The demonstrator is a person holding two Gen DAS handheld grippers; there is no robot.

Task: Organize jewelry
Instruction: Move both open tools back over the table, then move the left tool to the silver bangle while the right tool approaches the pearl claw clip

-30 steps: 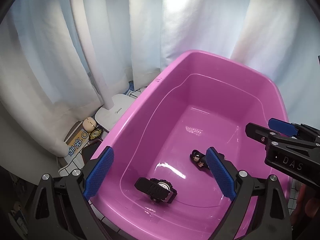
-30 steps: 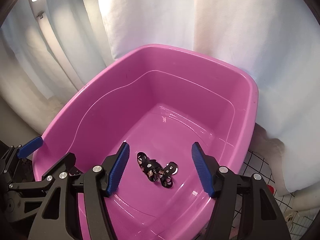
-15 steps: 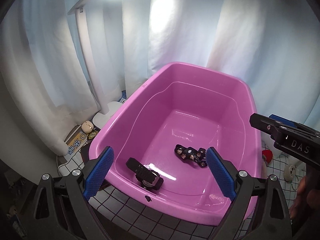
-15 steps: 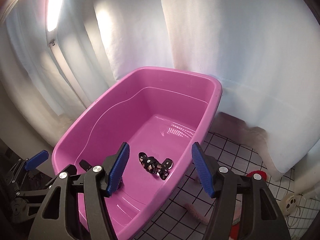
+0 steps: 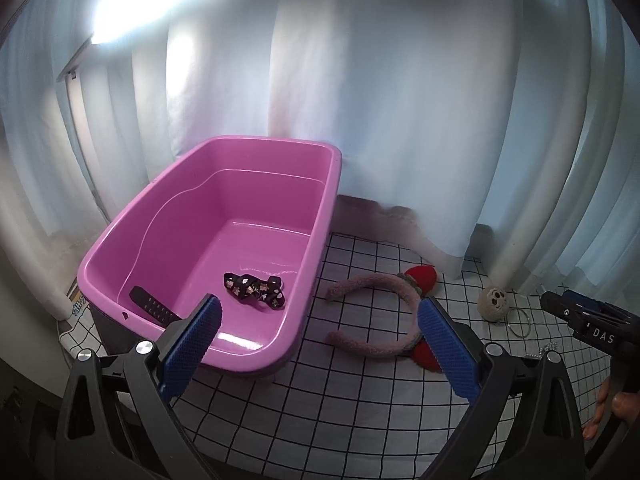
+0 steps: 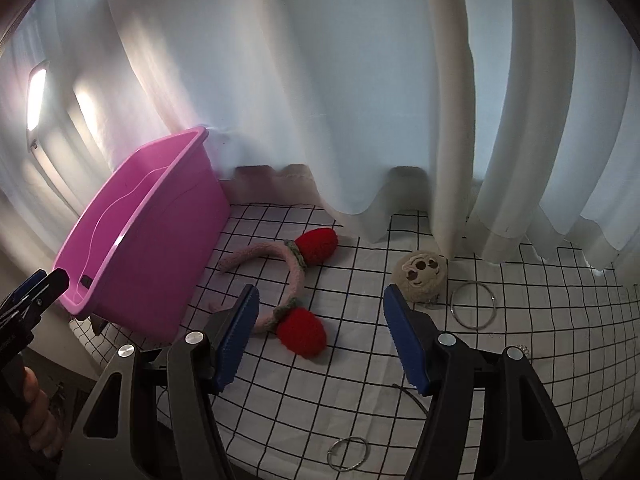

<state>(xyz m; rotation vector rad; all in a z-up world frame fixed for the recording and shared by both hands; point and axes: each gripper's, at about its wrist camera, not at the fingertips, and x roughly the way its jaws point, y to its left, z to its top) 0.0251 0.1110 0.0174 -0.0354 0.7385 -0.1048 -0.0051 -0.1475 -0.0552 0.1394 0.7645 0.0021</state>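
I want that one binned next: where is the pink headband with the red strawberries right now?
The pink headband lies on the checked cloth just right of the pink tub, outside it, ahead of the right tool; the round plush face sits further right.

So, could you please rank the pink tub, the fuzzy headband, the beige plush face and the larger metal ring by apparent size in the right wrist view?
1. Pink tub
2. Fuzzy headband
3. Beige plush face and larger metal ring look alike; unranked.
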